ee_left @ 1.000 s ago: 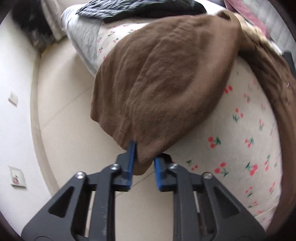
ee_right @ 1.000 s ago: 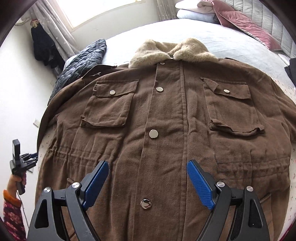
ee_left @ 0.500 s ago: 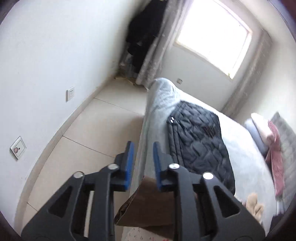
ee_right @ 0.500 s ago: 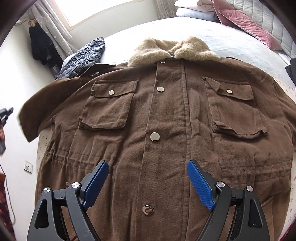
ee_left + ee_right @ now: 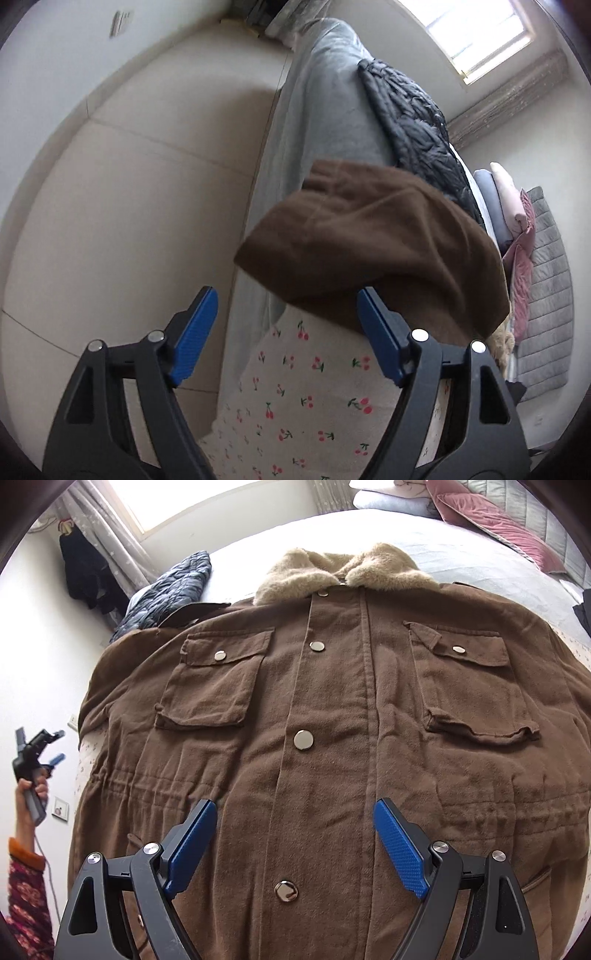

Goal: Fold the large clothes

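A: Coat [image 5: 332, 738] lies flat, filling mid-frame; sleeve [image 5: 369, 240] at frame centre. Both claws gape, holding nothing.

B: I'd regrip with the left gripper [image 5: 286, 332] at the cuff; right gripper [image 5: 295, 845] pins the hem.

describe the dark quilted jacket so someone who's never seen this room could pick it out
Start at the bed, with the brown coat spread across it. Beyond that coat's shoulder, toward the window, lies the quilted jacket: dark navy, puffy, stitched, unlike the flat brown coat.
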